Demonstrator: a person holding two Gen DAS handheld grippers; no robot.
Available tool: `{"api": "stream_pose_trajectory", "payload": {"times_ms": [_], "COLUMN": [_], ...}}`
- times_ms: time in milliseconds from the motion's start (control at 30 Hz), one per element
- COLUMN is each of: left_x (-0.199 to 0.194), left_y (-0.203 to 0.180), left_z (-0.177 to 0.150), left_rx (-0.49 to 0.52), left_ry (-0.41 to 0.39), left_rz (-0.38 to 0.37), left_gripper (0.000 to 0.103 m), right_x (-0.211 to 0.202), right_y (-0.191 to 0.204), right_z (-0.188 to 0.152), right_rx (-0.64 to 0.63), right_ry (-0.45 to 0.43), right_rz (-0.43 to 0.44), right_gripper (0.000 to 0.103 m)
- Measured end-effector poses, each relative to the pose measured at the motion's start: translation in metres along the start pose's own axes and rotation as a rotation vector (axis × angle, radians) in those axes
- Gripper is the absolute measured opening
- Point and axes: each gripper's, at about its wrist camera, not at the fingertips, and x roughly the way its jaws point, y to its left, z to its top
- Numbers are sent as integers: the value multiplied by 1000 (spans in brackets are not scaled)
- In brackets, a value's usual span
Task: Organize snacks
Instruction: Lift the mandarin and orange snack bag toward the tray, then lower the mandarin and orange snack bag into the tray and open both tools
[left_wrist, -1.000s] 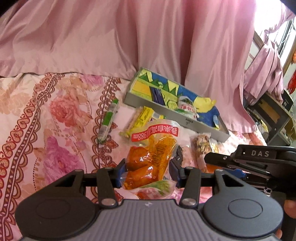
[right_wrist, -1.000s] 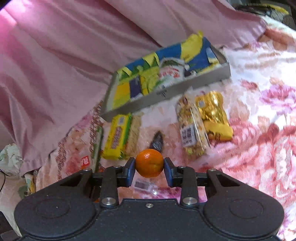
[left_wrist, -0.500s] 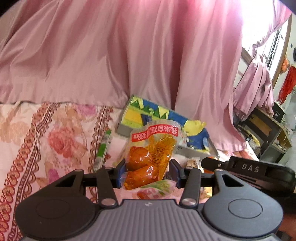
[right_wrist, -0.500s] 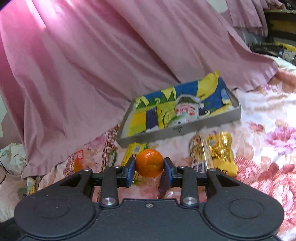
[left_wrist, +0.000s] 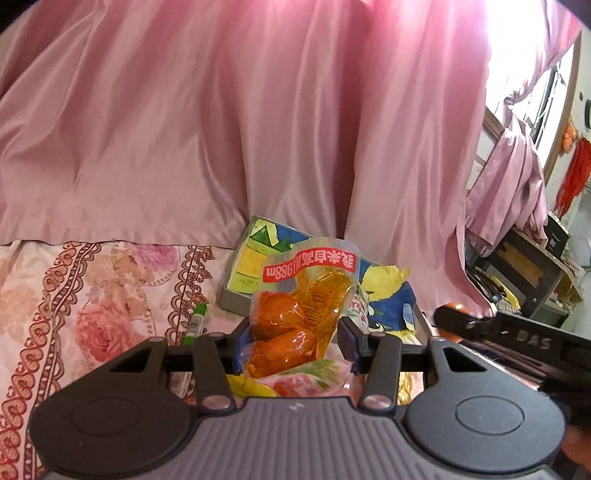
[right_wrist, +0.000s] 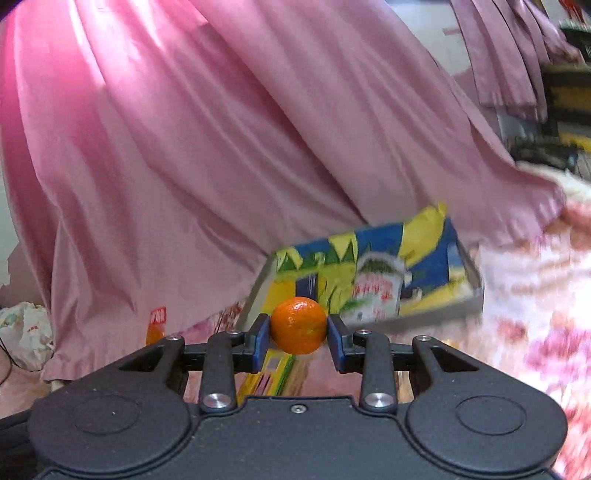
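My left gripper (left_wrist: 293, 341) is shut on a clear snack pouch (left_wrist: 299, 310) with orange pieces and a red label, held up above the bed. Behind it lies the grey tray (left_wrist: 236, 299) lined with blue and yellow paper. My right gripper (right_wrist: 299, 332) is shut on a small orange mandarin (right_wrist: 299, 325), raised in front of the same tray (right_wrist: 436, 314), which holds a white and green packet (right_wrist: 380, 291). The right gripper's black body (left_wrist: 509, 332) shows at the right edge of the left wrist view.
A pink satin curtain (left_wrist: 258, 110) hangs behind the tray. The floral bedspread (left_wrist: 92, 295) carries a green stick snack (left_wrist: 197, 319) left of the tray and a yellow packet (right_wrist: 273, 373) below the mandarin. A dark shelf (left_wrist: 532, 273) stands at the far right.
Both grippers have risen with their loads, so the loose snacks on the bed sank low in the views. The tray now sits lower and the curtain fills more of each view.
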Motion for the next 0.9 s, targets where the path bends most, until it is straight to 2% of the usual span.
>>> {"api": "stream_pose_trajectory", "payload": {"times_ms": [167, 367, 533, 700, 900], "left_x": [24, 68, 116, 160, 206], "left_y": [-9, -23, -35, -43, -50], "left_z": [21, 47, 61, 69, 60], "left_rx": [18, 38, 65, 73, 89], "left_ry": [-19, -27, -3, 23, 72], "left_rz": [-4, -36, -44, -49, -28], "left_gripper": [52, 52, 52, 52, 52], "right_x": [6, 34, 64, 94, 126], "right_y": [-13, -43, -61, -65, -81], "right_z": [20, 41, 45, 43, 41], "right_rx": [-53, -59, -84, -132, -116], "right_ry": [-71, -120, -122, -117, -66], "right_rz": [-25, -76, -135, -141, -157], "right_gripper": [35, 35, 35, 35, 35]}}
